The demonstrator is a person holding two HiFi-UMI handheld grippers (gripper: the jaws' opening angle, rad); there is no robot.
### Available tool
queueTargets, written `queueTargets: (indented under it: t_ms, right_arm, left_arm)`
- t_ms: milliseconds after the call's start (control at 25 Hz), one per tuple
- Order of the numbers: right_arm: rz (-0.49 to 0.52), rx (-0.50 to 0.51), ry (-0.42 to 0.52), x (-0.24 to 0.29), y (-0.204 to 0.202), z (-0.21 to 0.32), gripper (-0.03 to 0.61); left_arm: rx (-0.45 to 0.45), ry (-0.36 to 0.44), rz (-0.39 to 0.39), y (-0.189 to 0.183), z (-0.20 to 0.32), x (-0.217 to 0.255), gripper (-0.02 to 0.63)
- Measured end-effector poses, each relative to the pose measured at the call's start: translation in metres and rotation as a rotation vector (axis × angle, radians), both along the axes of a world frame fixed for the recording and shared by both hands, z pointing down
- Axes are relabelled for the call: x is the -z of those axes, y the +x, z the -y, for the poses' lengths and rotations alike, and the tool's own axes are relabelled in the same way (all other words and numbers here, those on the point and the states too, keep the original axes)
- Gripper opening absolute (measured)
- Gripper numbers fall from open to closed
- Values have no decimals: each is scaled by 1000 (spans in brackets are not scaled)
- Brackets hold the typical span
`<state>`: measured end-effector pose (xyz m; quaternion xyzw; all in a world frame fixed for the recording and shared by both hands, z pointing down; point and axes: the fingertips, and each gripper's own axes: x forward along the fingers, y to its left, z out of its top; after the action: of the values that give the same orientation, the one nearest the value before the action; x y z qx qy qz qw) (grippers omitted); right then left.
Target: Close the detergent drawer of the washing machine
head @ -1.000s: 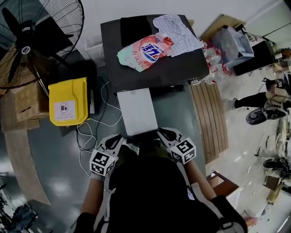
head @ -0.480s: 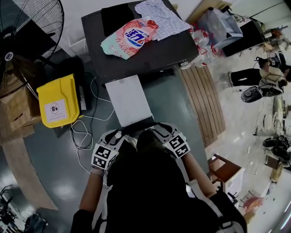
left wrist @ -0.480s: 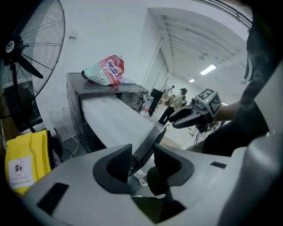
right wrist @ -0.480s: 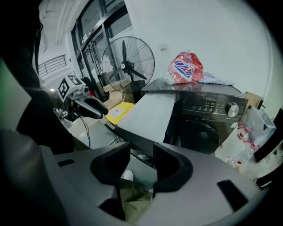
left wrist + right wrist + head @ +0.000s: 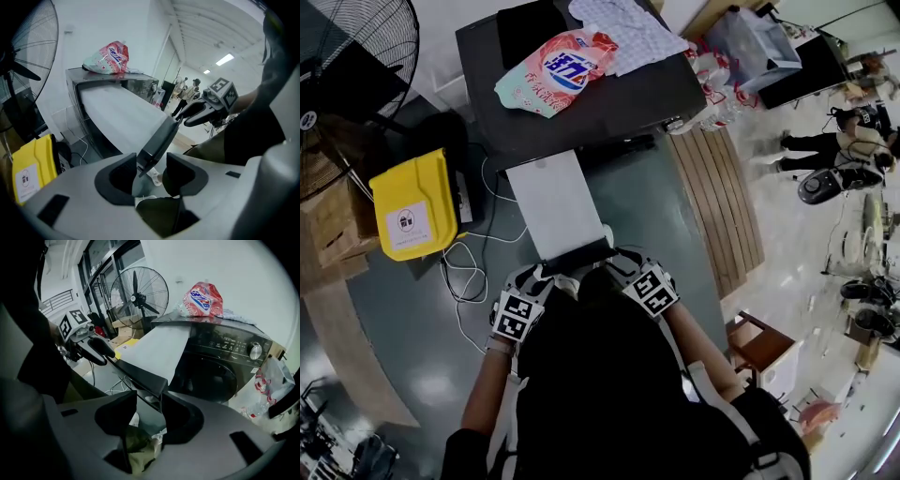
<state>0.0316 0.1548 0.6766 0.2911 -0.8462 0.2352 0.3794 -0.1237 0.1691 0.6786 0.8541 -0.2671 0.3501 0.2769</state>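
Note:
The dark washing machine [image 5: 609, 103] has its long white detergent drawer [image 5: 555, 202] pulled far out toward me, ending in a dark front panel [image 5: 577, 255]. My left gripper [image 5: 542, 278] is at the panel's left corner and my right gripper [image 5: 619, 262] at its right corner. Both pairs of jaws have just been opening. In the left gripper view the panel's corner [image 5: 159, 140] lies between the open jaws of the left gripper [image 5: 151, 171], untouched by the pads. The right gripper [image 5: 149, 416] likewise stands open around the panel's other corner [image 5: 140, 376].
A pink detergent bag [image 5: 553, 70] and a patterned cloth [image 5: 628, 28] lie on the machine's top. A yellow box [image 5: 411, 204] and cables sit on the floor at the left, near a big fan [image 5: 347, 66]. A wooden pallet [image 5: 717, 202] lies at the right.
Both grippers have come down a little at the drawer's front panel. The head view has shifted, so the machine now sits further up and left.

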Motion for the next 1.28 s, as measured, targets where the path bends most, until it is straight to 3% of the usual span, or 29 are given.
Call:
queueTargets:
  t_ms: [360,640,880,1280]
  right_arm:
    - [44,44,-6,-7,-1,5,141]
    - [71,77,-2,-5,-1,7,134]
    - [88,91,0,-2,0,9,127]
    - [122,77,34,14,6,23,127]
  left_arm:
    - [33,-11,54,7,2,-16,184]
    - [14,10,101,11,0,-19,135]
    - [-12,1,116,11,0,-17,123]
    - [38,24,95,16,11,-4,123]
